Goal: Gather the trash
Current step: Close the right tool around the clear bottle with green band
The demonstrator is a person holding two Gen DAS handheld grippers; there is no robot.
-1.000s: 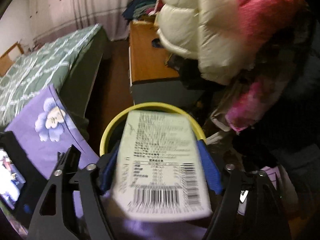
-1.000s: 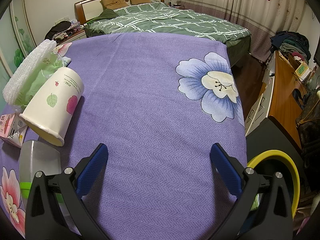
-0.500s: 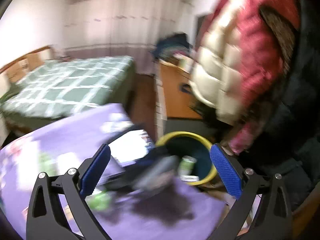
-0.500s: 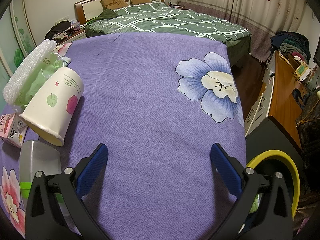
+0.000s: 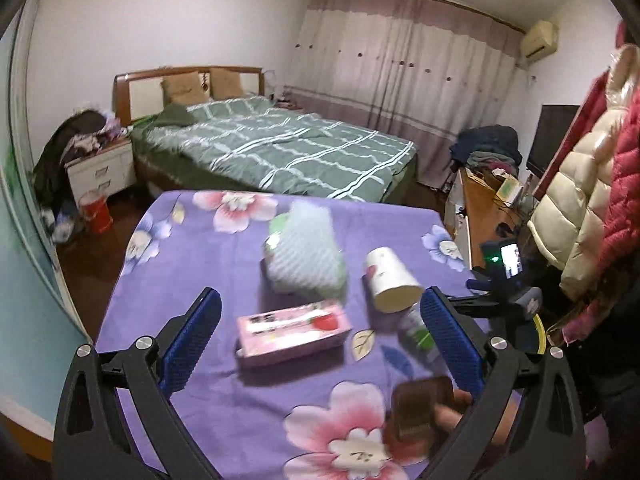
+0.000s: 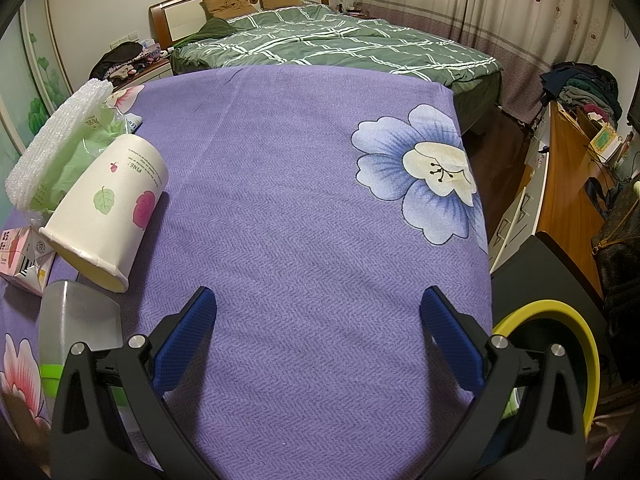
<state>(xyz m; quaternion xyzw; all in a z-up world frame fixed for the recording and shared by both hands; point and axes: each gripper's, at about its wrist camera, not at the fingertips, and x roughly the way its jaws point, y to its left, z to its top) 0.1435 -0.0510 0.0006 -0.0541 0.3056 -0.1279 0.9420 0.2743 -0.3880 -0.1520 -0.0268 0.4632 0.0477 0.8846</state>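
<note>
Left gripper (image 5: 320,340) dropped its packet in the bin (image 6: 576,344), jaws now spread, empty over the carton (image 5: 294,330) — right gripper (image 6: 320,340) spread, idle — cup (image 6: 108,208) waits

"FINE!" printed upside down on white paper cup with leaf and berry motifs (image 6: 106,208), small print line beside it illegible. Pink rectangular carton (image 5: 292,332): characters blurred, unreadable. Green plastic bag (image 6: 80,152): print unreadable.
</note>
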